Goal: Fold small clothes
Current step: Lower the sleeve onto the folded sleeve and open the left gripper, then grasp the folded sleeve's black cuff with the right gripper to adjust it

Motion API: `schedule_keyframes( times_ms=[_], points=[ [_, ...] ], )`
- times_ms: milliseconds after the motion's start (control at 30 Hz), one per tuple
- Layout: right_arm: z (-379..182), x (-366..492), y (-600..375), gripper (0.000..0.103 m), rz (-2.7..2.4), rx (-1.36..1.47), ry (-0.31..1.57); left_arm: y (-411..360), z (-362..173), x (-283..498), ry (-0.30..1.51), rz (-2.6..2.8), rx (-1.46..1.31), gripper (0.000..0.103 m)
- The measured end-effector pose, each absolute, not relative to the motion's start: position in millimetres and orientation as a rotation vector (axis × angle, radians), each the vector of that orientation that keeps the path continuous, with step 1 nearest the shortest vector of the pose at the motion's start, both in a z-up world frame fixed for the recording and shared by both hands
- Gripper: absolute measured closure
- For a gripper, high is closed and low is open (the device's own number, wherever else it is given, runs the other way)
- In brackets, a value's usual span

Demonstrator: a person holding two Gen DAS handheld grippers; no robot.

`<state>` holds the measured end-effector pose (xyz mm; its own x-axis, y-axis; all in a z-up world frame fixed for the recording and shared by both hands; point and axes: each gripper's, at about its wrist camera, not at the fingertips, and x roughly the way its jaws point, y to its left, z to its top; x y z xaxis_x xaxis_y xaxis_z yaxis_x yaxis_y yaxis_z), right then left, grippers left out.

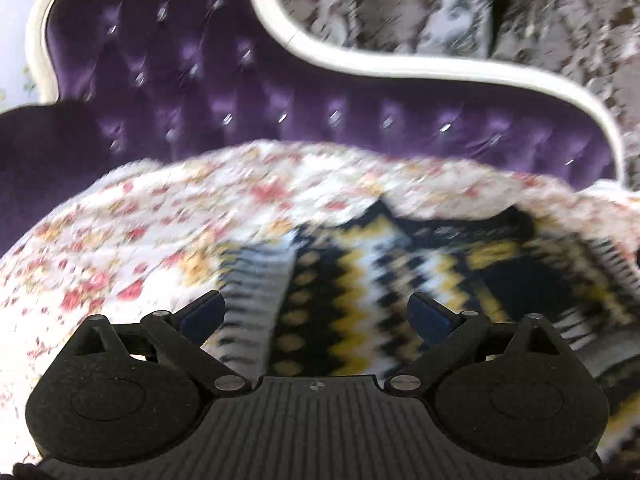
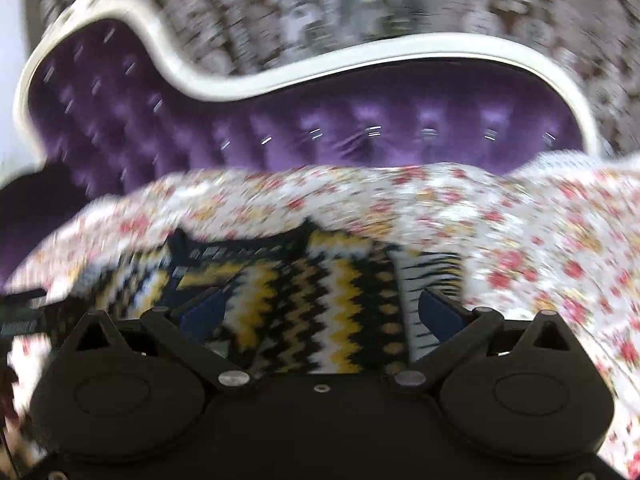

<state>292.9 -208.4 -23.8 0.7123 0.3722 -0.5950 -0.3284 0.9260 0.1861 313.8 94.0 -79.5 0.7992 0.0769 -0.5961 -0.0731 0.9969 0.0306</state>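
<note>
A small knitted garment [image 1: 360, 280] with black, yellow and white zigzag stripes lies spread on a floral bedspread [image 1: 120, 240]. My left gripper [image 1: 316, 316] is open and empty, low over the garment's left part. In the right wrist view the same garment [image 2: 320, 300] lies below my right gripper [image 2: 320, 316], which is open and empty over its right part. Both views are blurred by motion. Part of the left gripper shows at the left edge of the right wrist view [image 2: 24, 312].
A purple tufted headboard [image 1: 240, 92] with a white frame stands behind the bed, and it also shows in the right wrist view [image 2: 320, 128]. Patterned grey curtains [image 1: 440, 8] hang behind it. The floral bedspread [image 2: 540, 240] extends to the right.
</note>
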Motion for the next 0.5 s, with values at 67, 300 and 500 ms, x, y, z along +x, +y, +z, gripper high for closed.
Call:
schedule_keyframes(
  times_ms=[67, 300, 500],
  points=[
    [-27.2, 288.5, -193.2, 0.0, 0.409, -0.006, 0.67, 100.6, -93.7, 320.5, 0.682, 0.107, 0.013, 0.004],
    [-42.3, 280.5, -162.6, 0.0, 0.41, -0.169, 0.674, 111.8, -113.5, 314.3, 0.672, 0.115, -0.049, 0.0],
    [-54.1, 286.7, -149.1, 0.0, 0.381, -0.179, 0.687, 109.7, -116.4, 316.8, 0.679, 0.112, -0.045, 0.0]
  ],
)
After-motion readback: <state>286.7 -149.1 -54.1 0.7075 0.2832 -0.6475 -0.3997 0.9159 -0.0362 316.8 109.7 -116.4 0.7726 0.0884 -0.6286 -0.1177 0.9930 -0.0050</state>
